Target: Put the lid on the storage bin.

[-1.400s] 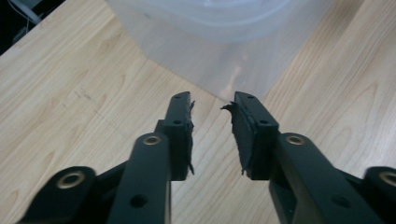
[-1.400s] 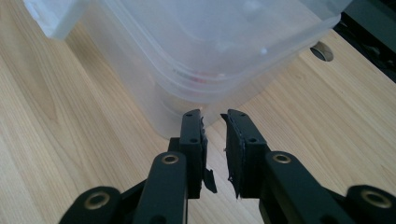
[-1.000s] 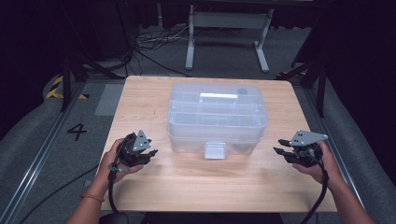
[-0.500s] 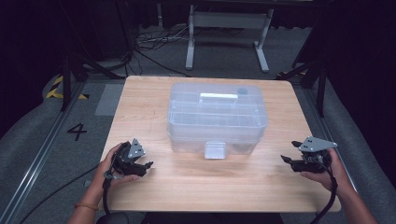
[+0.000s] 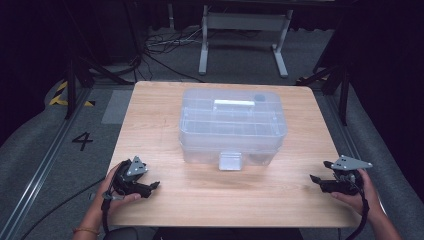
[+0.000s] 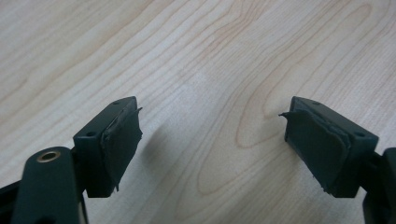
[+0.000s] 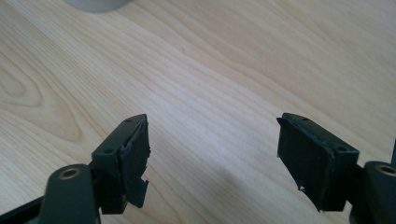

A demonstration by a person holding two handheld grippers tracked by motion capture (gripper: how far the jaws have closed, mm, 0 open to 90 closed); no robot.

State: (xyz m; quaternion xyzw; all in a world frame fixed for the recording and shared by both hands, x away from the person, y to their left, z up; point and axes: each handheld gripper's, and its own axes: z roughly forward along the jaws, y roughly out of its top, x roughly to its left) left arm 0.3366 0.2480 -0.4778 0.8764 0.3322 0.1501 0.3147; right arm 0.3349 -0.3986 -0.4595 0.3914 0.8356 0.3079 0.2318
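Two tools gaping wide, left tool [image 6: 212, 140], right tool [image 7: 212, 156]; both empty

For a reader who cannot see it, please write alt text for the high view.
A closed clear plastic box sits mid-table on a wooden table. Nearer the camera, a person's hands hold the left gripper and right gripper, both open and apart from the box.

Wood table [image 5: 165, 125] w/ clear lidded plastic box [image 5: 232, 125] at center-back

Clear lidded box [image 5: 233, 125] mid wooden table [image 5: 160, 115]; grey floor [image 5: 45, 145].
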